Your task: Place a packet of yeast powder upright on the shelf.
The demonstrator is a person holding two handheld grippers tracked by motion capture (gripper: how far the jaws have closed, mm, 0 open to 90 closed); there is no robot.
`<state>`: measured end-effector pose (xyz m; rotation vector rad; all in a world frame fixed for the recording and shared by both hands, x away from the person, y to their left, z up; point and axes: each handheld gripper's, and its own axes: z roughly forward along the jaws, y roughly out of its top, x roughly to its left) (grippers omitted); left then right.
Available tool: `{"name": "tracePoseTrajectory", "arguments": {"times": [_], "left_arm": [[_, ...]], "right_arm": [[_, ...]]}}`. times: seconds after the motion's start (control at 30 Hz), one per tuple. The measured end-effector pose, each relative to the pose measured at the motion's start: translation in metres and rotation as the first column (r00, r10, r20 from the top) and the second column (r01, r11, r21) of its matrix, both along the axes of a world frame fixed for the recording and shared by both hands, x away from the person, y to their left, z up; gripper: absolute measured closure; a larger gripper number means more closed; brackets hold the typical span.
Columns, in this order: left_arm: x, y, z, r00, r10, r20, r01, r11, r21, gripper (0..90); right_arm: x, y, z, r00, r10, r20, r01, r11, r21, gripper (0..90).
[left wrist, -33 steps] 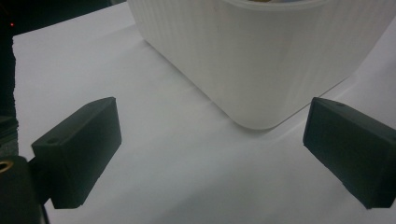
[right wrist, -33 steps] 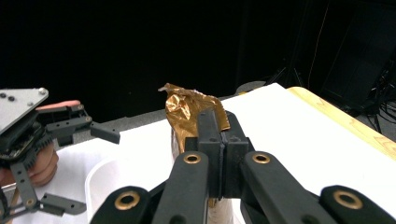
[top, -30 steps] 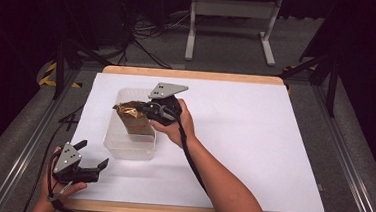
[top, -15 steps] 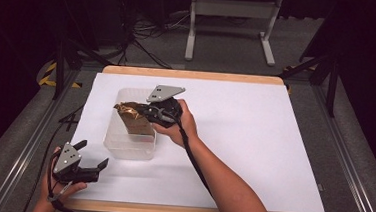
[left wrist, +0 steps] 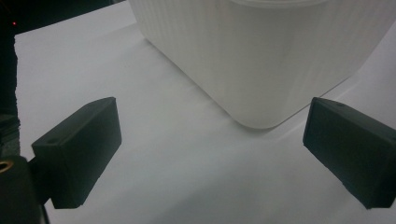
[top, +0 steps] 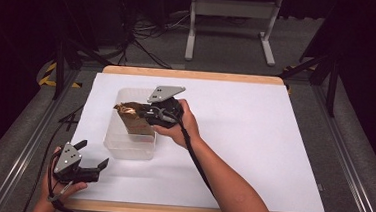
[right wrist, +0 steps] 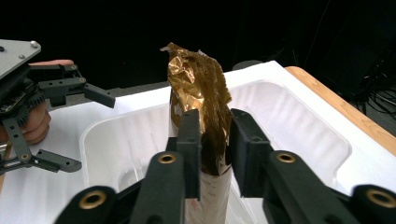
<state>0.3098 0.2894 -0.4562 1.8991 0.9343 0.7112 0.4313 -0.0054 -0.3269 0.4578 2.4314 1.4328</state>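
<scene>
Gold foil packet (right wrist: pixel 200 98), light and crinkly, stands in the white plastic tub (right wrist: pixel 299 116). The right tool (right wrist: pixel 212 140) has just been opening; its jaws flank the packet's middle, the best hold.

Stands upright in the tub (right wrist: pixel 299 116), between the jaws of the right gripper (right wrist: pixel 215 140): the wrapped packet (right wrist: pixel 201 88) (top rising above the jaws); sits on the table (top: pixel 253 140), left of that gripper and just ahead of the left gripper (top: pixel 102 164), at the near left corner, well apart.

Bright tabletop, dark surroundings, soft focus
</scene>
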Motion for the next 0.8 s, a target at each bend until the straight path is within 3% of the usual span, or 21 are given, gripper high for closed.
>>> {"name": "tracePoseTrajectory", "arguments": {"times": [0.17,0.47,0.8], "left_arm": [[0.000,0.000,0.000,1.0000,-0.001,0.001,0.001,1.0000,0.004,5.3],[0.000,-0.001,0.000,1.0000,-0.004,0.001,0.004,1.0000,0.005,5.3],[0.001,-0.001,0.000,1.0000,-0.002,0.003,0.002,1.0000,0.003,5.3]], "right_arm": [[-0.001,-0.003,0.001,0.9999,-0.011,0.011,0.011,0.999,-0.032,67.8],[-0.004,-0.011,0.008,0.9990,-0.033,0.031,0.034,0.998,-0.047,63.2],[-0.013,-0.029,0.021,0.9949,-0.061,0.081,0.067,0.995,-0.077,61.7]]}}
